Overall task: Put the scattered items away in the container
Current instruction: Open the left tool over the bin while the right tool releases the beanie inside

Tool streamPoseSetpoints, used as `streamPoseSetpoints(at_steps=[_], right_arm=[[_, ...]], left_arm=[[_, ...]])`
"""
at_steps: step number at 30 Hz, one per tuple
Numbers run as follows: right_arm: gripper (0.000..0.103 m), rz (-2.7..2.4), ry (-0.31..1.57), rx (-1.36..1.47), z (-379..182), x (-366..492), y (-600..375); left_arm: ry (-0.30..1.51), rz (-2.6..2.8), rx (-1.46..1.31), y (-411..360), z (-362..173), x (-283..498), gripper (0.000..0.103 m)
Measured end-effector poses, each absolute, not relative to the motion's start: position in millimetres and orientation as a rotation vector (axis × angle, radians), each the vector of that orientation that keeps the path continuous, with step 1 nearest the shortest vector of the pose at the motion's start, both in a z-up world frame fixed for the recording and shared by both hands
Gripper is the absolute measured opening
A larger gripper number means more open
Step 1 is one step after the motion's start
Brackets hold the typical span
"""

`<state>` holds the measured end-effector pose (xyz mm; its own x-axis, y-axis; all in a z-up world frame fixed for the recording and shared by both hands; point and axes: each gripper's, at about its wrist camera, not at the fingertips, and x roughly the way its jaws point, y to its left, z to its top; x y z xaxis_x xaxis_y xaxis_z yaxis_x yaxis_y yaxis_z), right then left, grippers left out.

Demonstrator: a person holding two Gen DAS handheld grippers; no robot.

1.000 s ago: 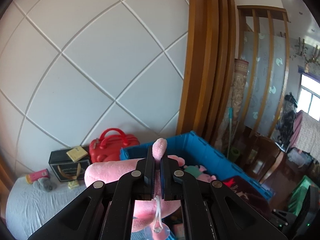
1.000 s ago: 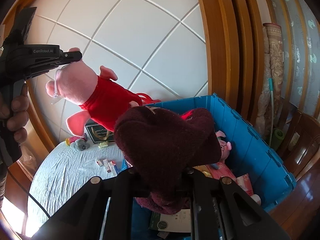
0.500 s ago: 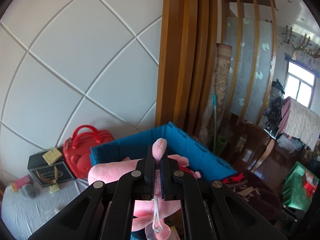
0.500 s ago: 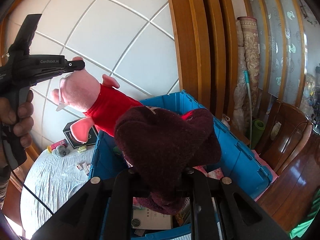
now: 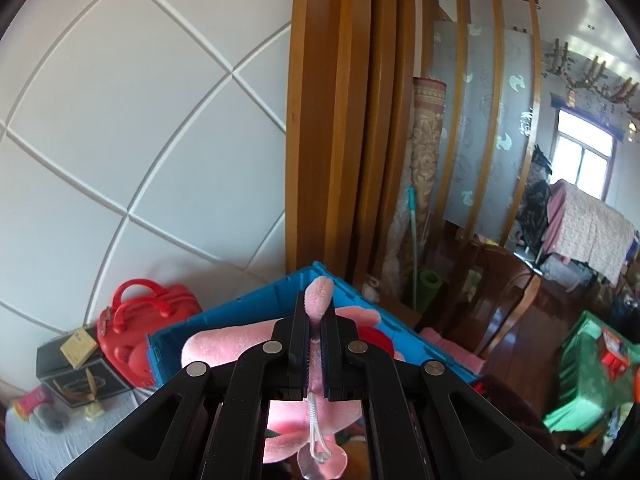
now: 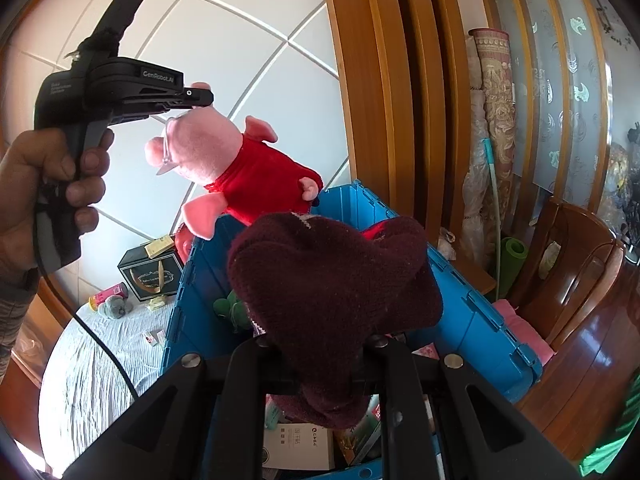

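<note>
A pink plush pig (image 6: 208, 148) in a red dress hangs by one ear from my left gripper (image 6: 200, 98), which a hand holds above the blue crate's (image 6: 472, 308) left wall. In the left wrist view the left gripper (image 5: 316, 312) is shut on the pig's ear, with the pig's head (image 5: 224, 348) below and the crate's rim (image 5: 240, 316) behind. My right gripper (image 6: 320, 356) is shut on a dark maroon knitted cloth (image 6: 332, 280), which covers its fingertips, over the crate's near side. Inside the crate lie boxes and toys.
A red handbag (image 5: 136, 320) and a black gift box (image 6: 148, 276) stand left of the crate on a white bedsheet (image 6: 88, 360) with small scattered items. Wooden posts (image 6: 384, 80), a rolled carpet (image 6: 496, 100) and a wooden chair (image 6: 580, 260) stand behind and right.
The left gripper has carried the pig to the right, from beside the crate to above its left wall. The right gripper with the maroon cloth has shifted right over the crate.
</note>
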<state>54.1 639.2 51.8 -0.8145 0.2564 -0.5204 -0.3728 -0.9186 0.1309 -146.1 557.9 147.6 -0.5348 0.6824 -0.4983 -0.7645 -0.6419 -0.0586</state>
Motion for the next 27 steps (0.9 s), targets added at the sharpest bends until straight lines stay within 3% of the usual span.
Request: streamPoseSetpoints(at_steps=[11, 12, 13, 14, 15, 16, 27], right_arm=[[0.013, 2.702, 0.296, -0.720, 51.5, 30.9, 652.7], [0.016, 2.695, 0.274, -0.738, 50.4, 26.8, 652.2], [0.031, 2.686, 0.253, -0.778, 47.7, 20.8, 651.5], [0.047, 2.685, 0.246, -0.801, 44.2, 16.9, 650.8], [0.092, 2.681, 0.239, -0.805, 41.4, 14.9, 649.7], [0.103, 2.679, 0.226, -0.811, 39.4, 13.2, 648.1], [0.103, 2.715, 0.235, -0.824, 38.9, 2.7, 635.9]], left_arm=[[0.250, 2.230, -0.572, 591.3, 156.3, -178.2, 0.004], [0.249, 2.250, -0.565, 592.1, 157.4, -180.0, 0.007], [0.242, 2.268, -0.559, 592.9, 158.6, -182.0, 0.010], [0.237, 2.275, -0.562, 593.3, 159.6, -183.9, 0.034], [0.224, 2.270, -0.563, 592.2, 160.4, -185.2, 0.082], [0.201, 2.271, -0.549, 589.3, 161.3, -185.6, 0.099], [0.189, 2.313, -0.567, 551.8, 147.1, -193.7, 0.102]])
